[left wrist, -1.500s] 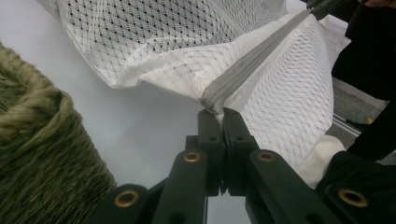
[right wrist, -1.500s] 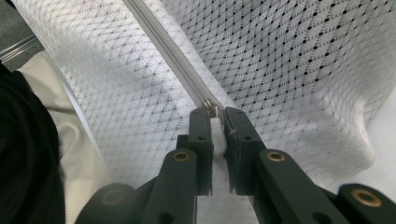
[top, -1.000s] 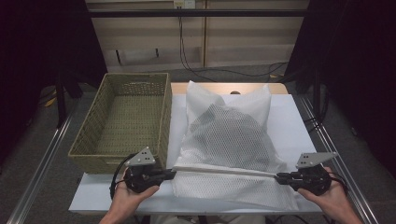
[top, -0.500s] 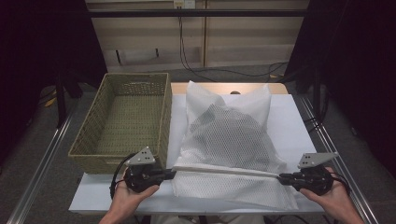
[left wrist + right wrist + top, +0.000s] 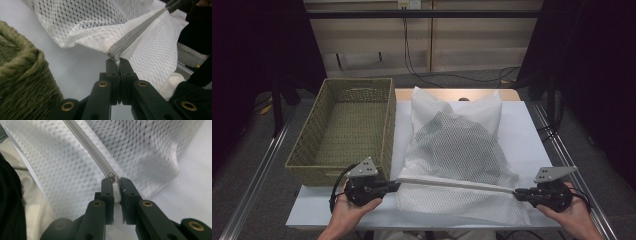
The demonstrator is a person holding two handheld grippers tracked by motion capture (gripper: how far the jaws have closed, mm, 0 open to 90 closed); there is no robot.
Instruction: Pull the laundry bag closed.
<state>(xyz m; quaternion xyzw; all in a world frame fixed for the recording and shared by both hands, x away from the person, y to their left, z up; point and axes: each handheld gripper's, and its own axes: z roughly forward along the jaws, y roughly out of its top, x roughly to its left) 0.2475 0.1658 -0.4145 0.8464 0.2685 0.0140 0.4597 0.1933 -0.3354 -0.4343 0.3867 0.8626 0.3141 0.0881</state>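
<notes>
A white mesh laundry bag [image 5: 457,145] with dark clothing inside lies on the white table [image 5: 532,130]. Its grey zipper [image 5: 457,184] runs taut across the near edge between both grippers. My left gripper [image 5: 394,186] is shut on the zipper's left end; in the left gripper view the jaws [image 5: 119,61] pinch the bag's corner where the zipper [image 5: 135,35] starts. My right gripper [image 5: 518,192] is shut on the zipper's right end; in the right gripper view the jaws [image 5: 116,181] clamp white fabric just behind the metal zipper pull [image 5: 113,179].
An olive woven basket [image 5: 347,125] stands at the left of the table, right beside my left gripper, and its rim [image 5: 22,75] fills the left of the left gripper view. Dark floor and metal rails flank the table.
My right gripper has edged slightly to the right with the zipper held taut. The left gripper and the bag have stayed put.
</notes>
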